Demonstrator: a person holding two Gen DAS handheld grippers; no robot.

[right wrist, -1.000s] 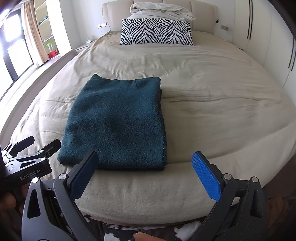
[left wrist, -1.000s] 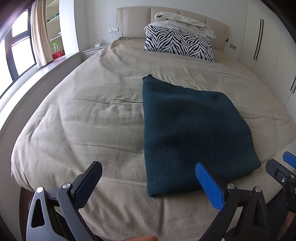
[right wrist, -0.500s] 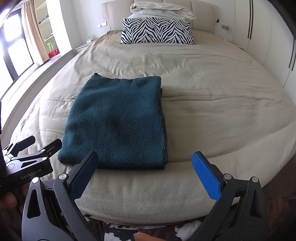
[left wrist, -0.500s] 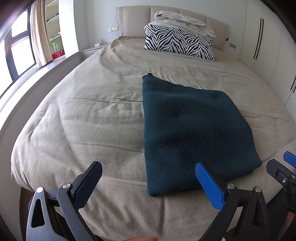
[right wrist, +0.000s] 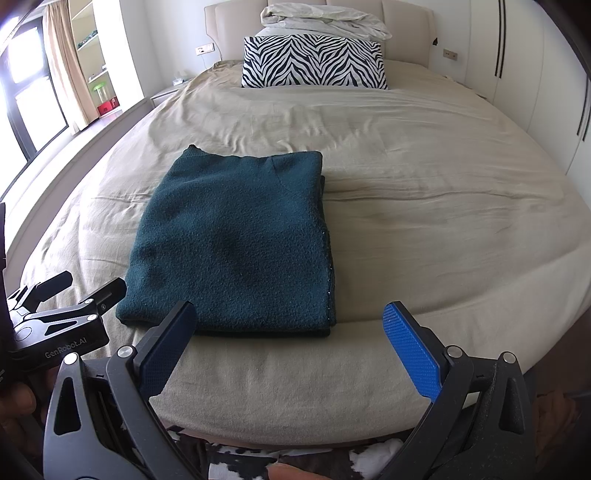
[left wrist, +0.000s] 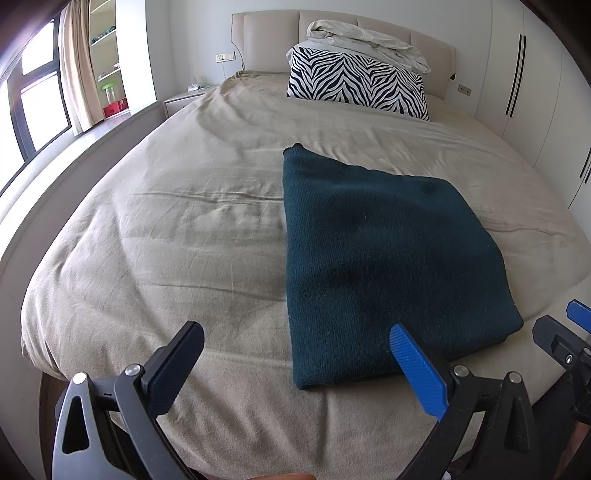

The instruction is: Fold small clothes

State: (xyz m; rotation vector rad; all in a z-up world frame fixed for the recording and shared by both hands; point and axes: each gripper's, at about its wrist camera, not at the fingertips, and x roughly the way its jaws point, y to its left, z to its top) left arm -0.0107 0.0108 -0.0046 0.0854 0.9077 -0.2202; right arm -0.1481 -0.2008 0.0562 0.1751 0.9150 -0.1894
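A dark teal knit garment [left wrist: 384,254] lies folded into a flat rectangle on the beige bed [left wrist: 184,236], near its foot edge; it also shows in the right wrist view [right wrist: 236,240]. My left gripper [left wrist: 299,350] is open and empty, held just short of the garment's near left corner. My right gripper [right wrist: 288,332] is open and empty, held over the bed's foot edge just short of the garment's near right corner. The left gripper shows from the side in the right wrist view [right wrist: 85,291], and the right one at the edge of the left wrist view [left wrist: 565,332].
A zebra-print pillow [right wrist: 314,62] with a crumpled pale duvet [right wrist: 325,18] on it leans on the headboard. White wardrobes [left wrist: 535,92] line the right side. A nightstand [left wrist: 184,99], shelves and a window stand on the left. A cowhide rug [right wrist: 258,458] lies below the bed's foot.
Both grippers have drifted slightly; the garment sits a touch lower in both views. Nothing was grasped or released.
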